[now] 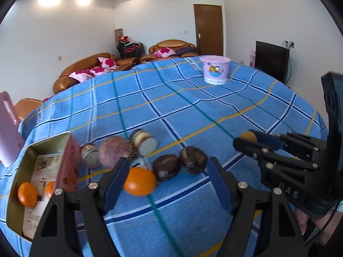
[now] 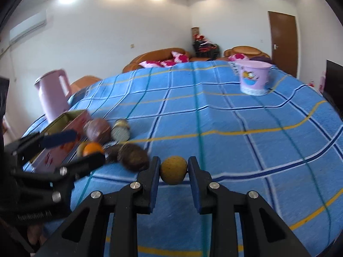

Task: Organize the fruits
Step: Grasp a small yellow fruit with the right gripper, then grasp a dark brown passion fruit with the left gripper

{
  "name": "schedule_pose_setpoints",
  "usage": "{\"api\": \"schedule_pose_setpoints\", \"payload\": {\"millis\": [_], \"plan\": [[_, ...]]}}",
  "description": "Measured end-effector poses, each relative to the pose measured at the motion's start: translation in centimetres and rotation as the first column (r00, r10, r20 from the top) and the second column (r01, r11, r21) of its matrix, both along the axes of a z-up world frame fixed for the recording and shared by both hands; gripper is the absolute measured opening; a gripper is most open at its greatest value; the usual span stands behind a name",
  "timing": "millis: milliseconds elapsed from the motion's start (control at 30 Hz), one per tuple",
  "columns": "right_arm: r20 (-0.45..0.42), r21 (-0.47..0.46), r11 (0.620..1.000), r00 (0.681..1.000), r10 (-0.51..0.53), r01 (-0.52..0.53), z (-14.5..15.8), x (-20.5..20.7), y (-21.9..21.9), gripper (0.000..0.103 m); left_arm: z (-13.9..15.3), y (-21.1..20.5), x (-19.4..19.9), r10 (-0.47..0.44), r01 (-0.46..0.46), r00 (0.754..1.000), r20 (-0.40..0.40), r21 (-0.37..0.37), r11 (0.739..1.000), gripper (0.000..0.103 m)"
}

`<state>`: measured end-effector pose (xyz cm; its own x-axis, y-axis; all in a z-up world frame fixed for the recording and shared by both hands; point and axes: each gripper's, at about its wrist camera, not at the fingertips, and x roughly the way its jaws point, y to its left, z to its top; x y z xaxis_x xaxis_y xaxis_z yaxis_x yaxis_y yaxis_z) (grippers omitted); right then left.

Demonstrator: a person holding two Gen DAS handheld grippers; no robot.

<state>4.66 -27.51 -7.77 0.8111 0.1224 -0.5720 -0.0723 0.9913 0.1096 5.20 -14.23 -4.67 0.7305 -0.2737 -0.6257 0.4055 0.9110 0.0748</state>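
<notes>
Yellow-brown fruit (image 2: 173,170) sits pinched between the right fingers (image 2: 154,171); left fingers (image 1: 119,173) spread beside an orange (image 1: 139,181).

Black hand-held gripper (image 2: 174,171) (blue pads (image 2: 154,184), silver screws (image 2: 135,185))

A blue cloth (image 1: 193,115) checked with white, navy, yellow and green lines is seen over the desk. A bright orange fruit (image 1: 139,181) is shown beside dark brown ones (image 1: 166,167). A tan-yellow fruit (image 2: 173,170) is framed by blue pads (image 2: 154,184). A pink tin (image 1: 68,167) and lilac bucket (image 1: 215,69) are picked out.
</notes>
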Motion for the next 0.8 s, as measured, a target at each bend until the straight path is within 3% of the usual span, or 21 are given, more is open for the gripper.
{"api": "schedule_pose_setpoints", "payload": {"millis": [67,133,200,333,533,667,733,800], "plan": [[-0.002,0.008,0.999,1.000,-0.031,0.031,-0.2,0.4,-0.8,0.028,-0.1,-0.7,0.3,-0.013,0.013,1.000,-0.008,0.004,1.000,0.074],[-0.009,0.021,0.998,0.998,-0.054,0.055,-0.5,0.8,-1.5,0.028,-0.4,-1.5,0.7,-0.026,0.026,1.000,-0.017,0.018,0.999,0.060],[-0.017,0.034,0.997,0.997,-0.071,0.071,-0.9,1.0,-2.0,0.028,-0.7,-2.2,1.0,-0.035,0.036,0.999,-0.032,0.034,0.999,0.056],[-0.027,0.069,0.994,0.996,-0.084,0.085,-1.6,1.1,-2.8,0.028,-1.6,-3.4,1.5,-0.057,0.060,0.997,-0.055,0.069,0.996,0.056],[-0.030,0.066,0.995,0.996,-0.079,0.081,-1.6,1.2,-2.7,0.028,-2.2,-5.1,1.4,-0.050,0.052,0.999,-0.018,0.137,0.989,0.052],[-0.022,0.085,0.993,0.996,-0.082,0.084,-1.6,1.1,-3.0,0.028,-2.2,-4.9,1.8,-0.047,0.050,0.998,-0.032,0.127,0.991,0.052],[-0.017,0.088,0.993,0.996,-0.082,0.084,-1.7,1.0,-3.0,0.028,-2.1,-4.7,1.8,-0.059,0.062,0.998,-0.036,0.103,0.993,0.037],[-0.016,0.094,0.992,0.996,-0.084,0.085,-1.7,1.0,-3.0,0.028,-2.0,-4.3,1.9,-0.060,0.063,0.997,-0.044,0.075,0.995,0.036]]}}
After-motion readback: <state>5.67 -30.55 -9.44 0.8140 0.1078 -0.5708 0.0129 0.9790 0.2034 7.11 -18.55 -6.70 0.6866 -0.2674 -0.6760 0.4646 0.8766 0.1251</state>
